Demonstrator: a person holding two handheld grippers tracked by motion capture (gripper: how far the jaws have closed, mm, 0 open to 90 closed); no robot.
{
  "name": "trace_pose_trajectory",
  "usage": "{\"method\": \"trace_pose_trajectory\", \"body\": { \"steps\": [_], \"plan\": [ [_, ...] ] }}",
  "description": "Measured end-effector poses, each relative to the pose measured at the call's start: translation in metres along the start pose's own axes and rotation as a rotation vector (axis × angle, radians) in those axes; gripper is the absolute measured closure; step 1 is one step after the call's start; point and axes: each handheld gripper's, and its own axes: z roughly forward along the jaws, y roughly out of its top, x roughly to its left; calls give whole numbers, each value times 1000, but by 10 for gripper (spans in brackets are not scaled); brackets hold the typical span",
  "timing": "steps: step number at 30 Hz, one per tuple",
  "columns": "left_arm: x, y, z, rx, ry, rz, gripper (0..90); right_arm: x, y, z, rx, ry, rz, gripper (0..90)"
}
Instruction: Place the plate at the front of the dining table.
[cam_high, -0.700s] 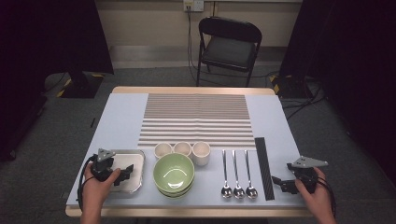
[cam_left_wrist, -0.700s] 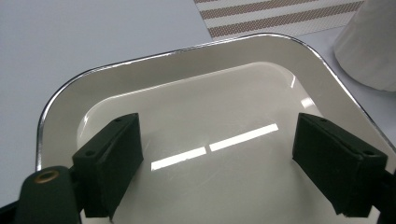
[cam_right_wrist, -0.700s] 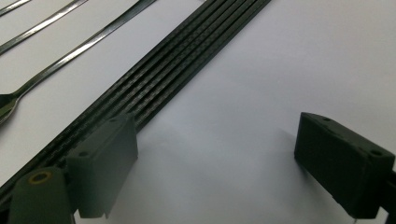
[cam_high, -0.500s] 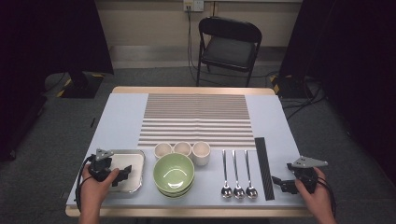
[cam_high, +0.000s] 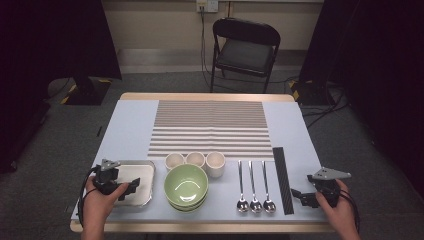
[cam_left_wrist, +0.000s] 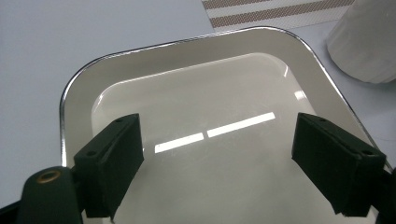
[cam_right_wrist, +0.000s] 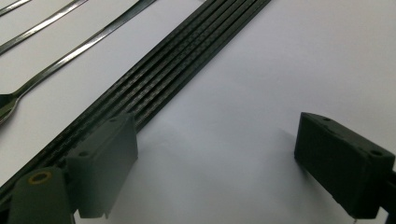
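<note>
Overhead first: your left gripper sits over the near part of a shiny metal tray at the left front of the table, and your right gripper rests at the right front, just beside a black ribbed strip. Between them lie a stack of green bowls, three white cups in a row behind the bowls, and three spoons side by side with bowls toward you. A striped placemat covers the table's middle, and a folding chair stands beyond the far edge.

Along your left gripper, the jaws stand wide apart over the tray, with nothing between them; one white cup stands past the tray's right corner.

Along your right gripper, the jaws gape just as wide over bare table, gripping nothing. The black strip runs past the left jaw, with spoon handles beyond it.
</note>
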Motion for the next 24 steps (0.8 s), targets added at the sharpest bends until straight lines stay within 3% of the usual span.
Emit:
{"method": "trace_pose_trajectory", "body": {
  "steps": [24],
  "plan": [
    [18,-5,-17,29,48,-48,168,0,0,0,-2,4,0,124]
  ]
}}
